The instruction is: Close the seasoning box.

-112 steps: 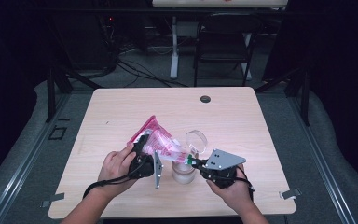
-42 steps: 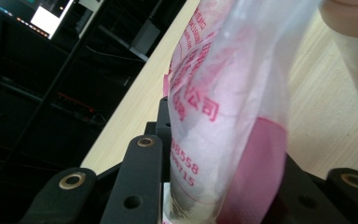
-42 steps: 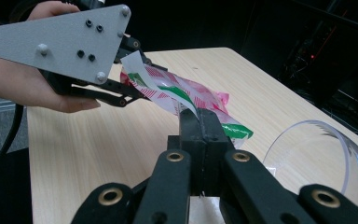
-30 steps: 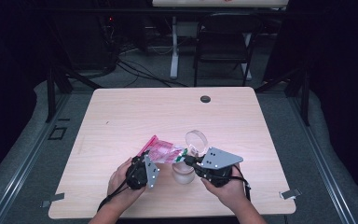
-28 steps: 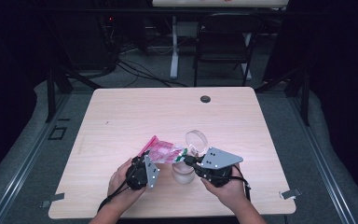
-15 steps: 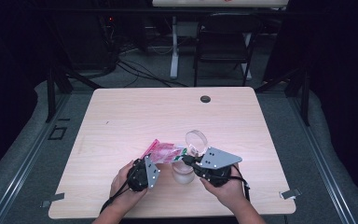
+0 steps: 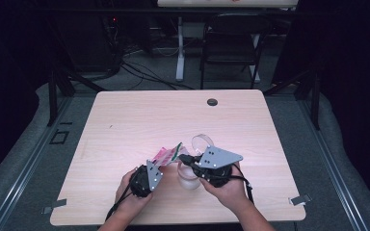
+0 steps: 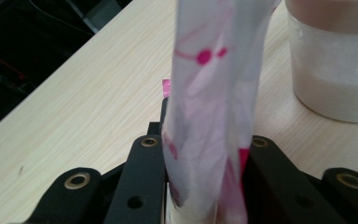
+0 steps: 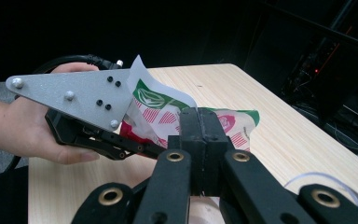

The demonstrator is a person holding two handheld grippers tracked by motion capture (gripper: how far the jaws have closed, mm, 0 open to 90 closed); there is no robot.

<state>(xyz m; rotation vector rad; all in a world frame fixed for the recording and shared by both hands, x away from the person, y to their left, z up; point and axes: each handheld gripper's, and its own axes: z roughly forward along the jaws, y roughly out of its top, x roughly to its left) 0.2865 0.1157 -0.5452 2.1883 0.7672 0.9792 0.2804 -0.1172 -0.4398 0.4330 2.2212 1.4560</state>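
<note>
The left gripper (image 7: 158,166), clenched on the pink snack pouch (image 8: 209,116) and just tightened, has lowered it from its raised tilt. The right gripper (image 9: 199,121) pinches the pouch's far edge above the plastic cup (image 7: 189,177), likely to tear it open.

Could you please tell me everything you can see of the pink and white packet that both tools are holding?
The packet is a thin, crinkled plastic pouch, white with pink print on one face and red stripes and a green emblem on the other. It looks mostly flat. It hangs above the table, just left of a clear jar of pale powder. The left tool, whose jaws have just been closing, clamps one end; the right tool, jaws shut tight, pinches its upper edge.
</note>
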